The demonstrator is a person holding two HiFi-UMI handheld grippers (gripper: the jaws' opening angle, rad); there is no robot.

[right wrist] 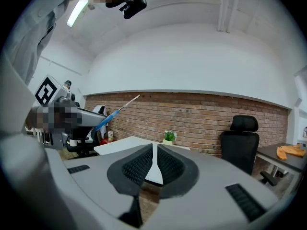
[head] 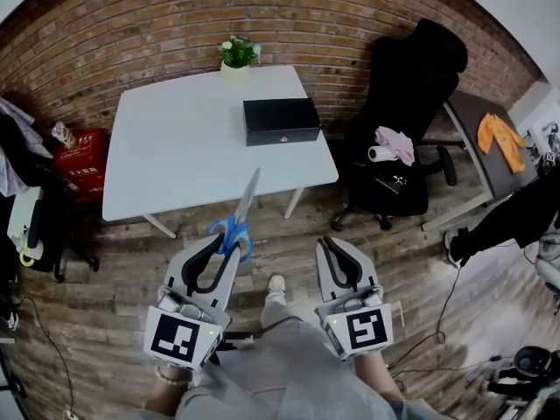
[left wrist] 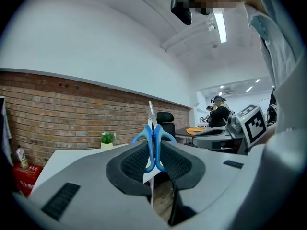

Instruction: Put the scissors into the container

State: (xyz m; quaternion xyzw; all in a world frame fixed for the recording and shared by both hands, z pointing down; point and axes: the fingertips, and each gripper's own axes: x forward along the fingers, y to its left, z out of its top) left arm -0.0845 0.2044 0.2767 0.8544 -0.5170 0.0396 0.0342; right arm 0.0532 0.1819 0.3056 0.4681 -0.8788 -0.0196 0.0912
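Note:
A pair of scissors [head: 238, 221] with blue handles and long silver blades is held by my left gripper [head: 229, 240], which is shut on the handles; the blades point toward the white table [head: 175, 147]. In the left gripper view the blue handles [left wrist: 153, 143] sit pinched between the black pads, with the blade tip standing up. The container, a black rectangular box [head: 280, 121], lies closed on the table's far right part, well ahead of both grippers. My right gripper [head: 338, 250] hovers over the wooden floor beside the left one, its pads [right wrist: 139, 164] together with nothing between them.
A small potted plant [head: 238, 55] stands at the table's far edge by the brick wall. A black office chair [head: 407, 121] with a pink cloth stands to the right, beside a desk with an orange cloth [head: 500, 138]. A red box [head: 80, 160] sits to the left.

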